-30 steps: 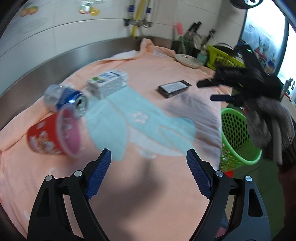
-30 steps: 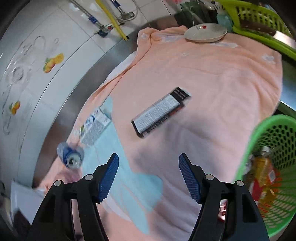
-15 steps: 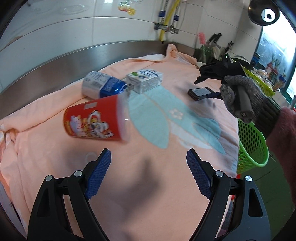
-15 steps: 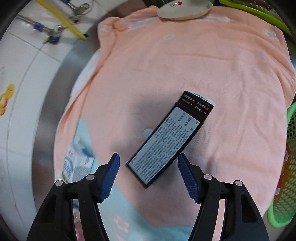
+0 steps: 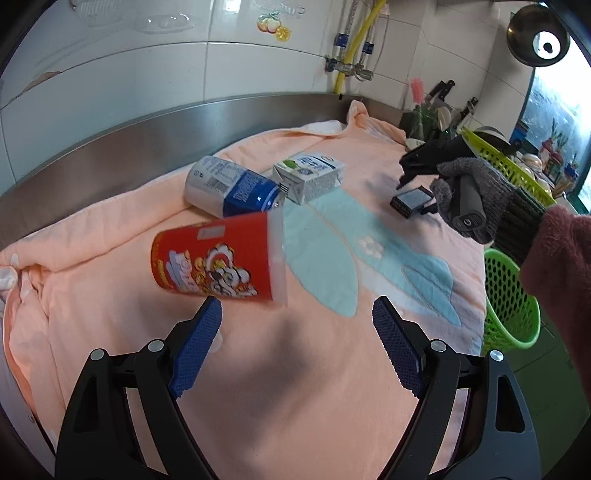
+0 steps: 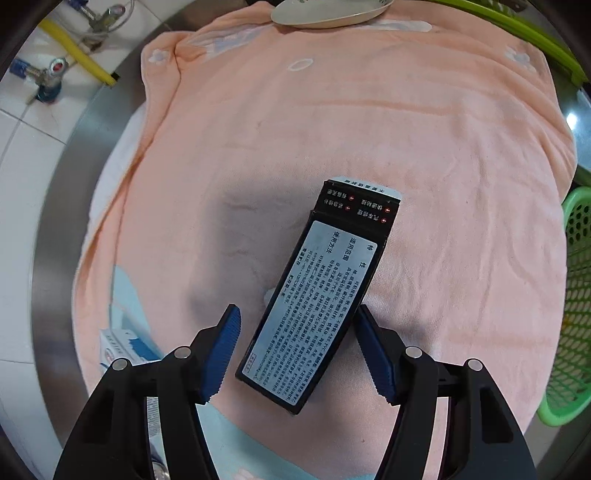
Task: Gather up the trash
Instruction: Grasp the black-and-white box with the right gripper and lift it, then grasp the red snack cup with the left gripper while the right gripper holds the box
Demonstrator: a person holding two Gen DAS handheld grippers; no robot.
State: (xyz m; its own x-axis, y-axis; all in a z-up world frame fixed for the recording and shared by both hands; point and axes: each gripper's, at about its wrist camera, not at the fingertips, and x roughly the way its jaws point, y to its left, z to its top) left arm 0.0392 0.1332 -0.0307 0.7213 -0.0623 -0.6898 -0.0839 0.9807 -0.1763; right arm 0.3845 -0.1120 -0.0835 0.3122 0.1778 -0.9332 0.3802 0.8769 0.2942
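Note:
A flat black box (image 6: 321, 295) with a white printed label lies on the peach towel (image 6: 369, 122). My right gripper (image 6: 297, 349) is open, its fingers straddling the near end of the box; it also shows in the left wrist view (image 5: 413, 173) above the box (image 5: 412, 199). My left gripper (image 5: 295, 347) is open and empty just in front of a red paper cup (image 5: 218, 262) lying on its side. A blue and white can (image 5: 231, 186) and a small white carton (image 5: 308, 175) lie behind the cup.
A green mesh bin (image 5: 509, 306) stands off the towel's right edge, also in the right wrist view (image 6: 570, 314). A cream plate (image 6: 325, 11) lies at the towel's far end. A steel backsplash (image 5: 147, 136) and tiled wall run behind. A green dish rack (image 5: 509, 166) stands far right.
My right gripper has dropped down onto the black box, which now lies between its fingers. My left gripper has closed in on the red cup.

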